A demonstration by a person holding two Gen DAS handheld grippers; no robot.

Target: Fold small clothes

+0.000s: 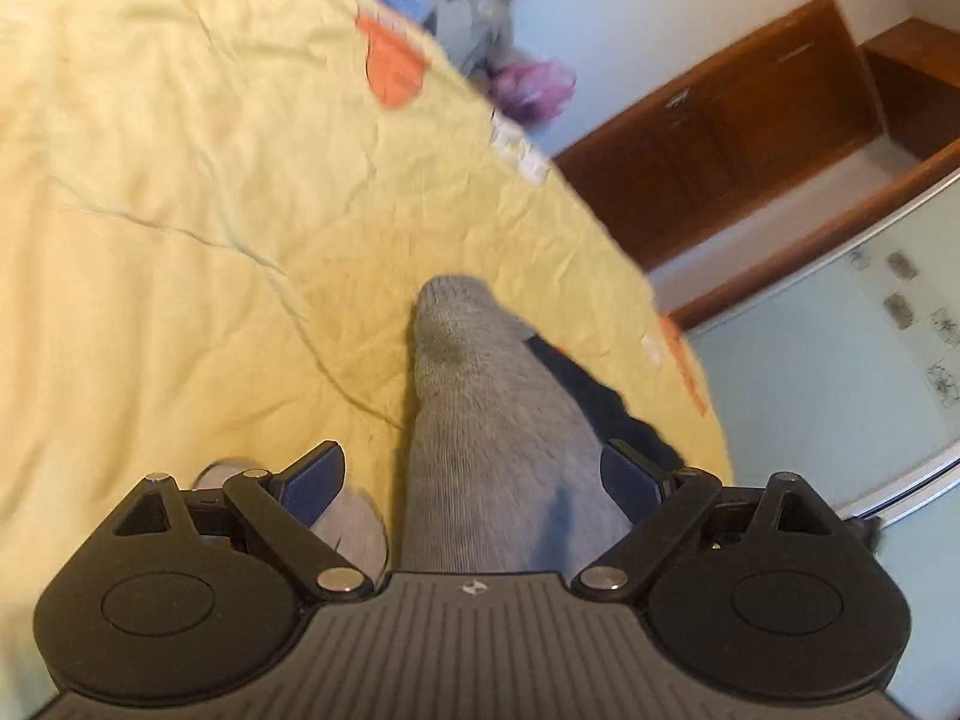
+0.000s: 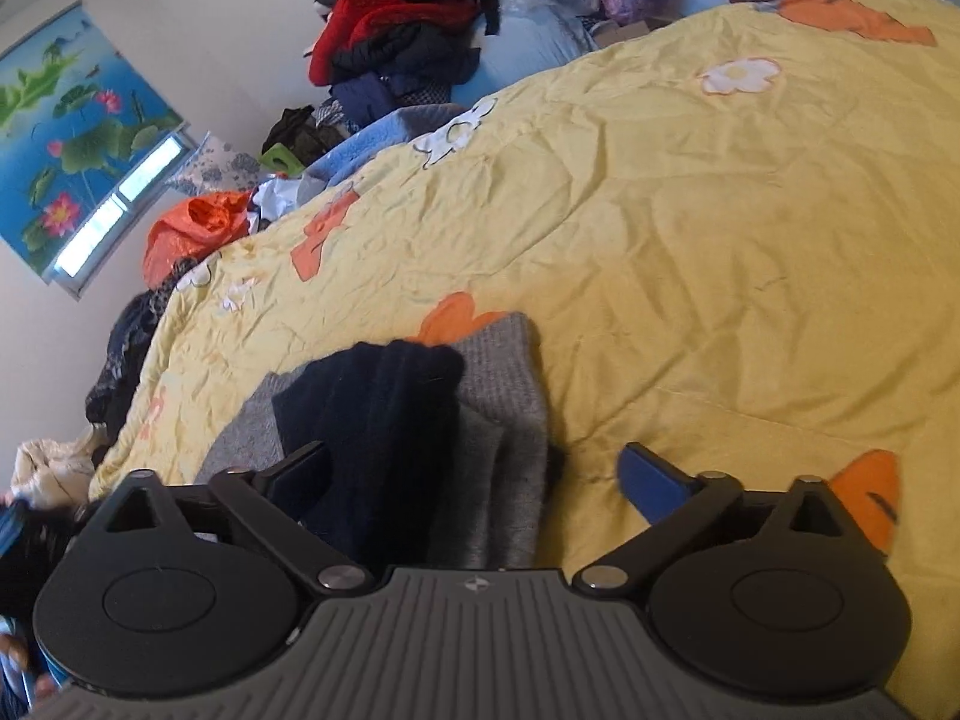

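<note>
Home bedroom, yellow flowered quilt (image 2: 690,210) on bed, heaped clothes (image 2: 396,42), lotus window blind (image 2: 66,120), wooden cabinet (image 1: 750,120)

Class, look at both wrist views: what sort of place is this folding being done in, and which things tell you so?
Most likely a lived-in bedroom. The work surface is a bed under a yellow flowered quilt, clothes are heaped beside it, and a wooden door shows past the bed's edge.
</note>
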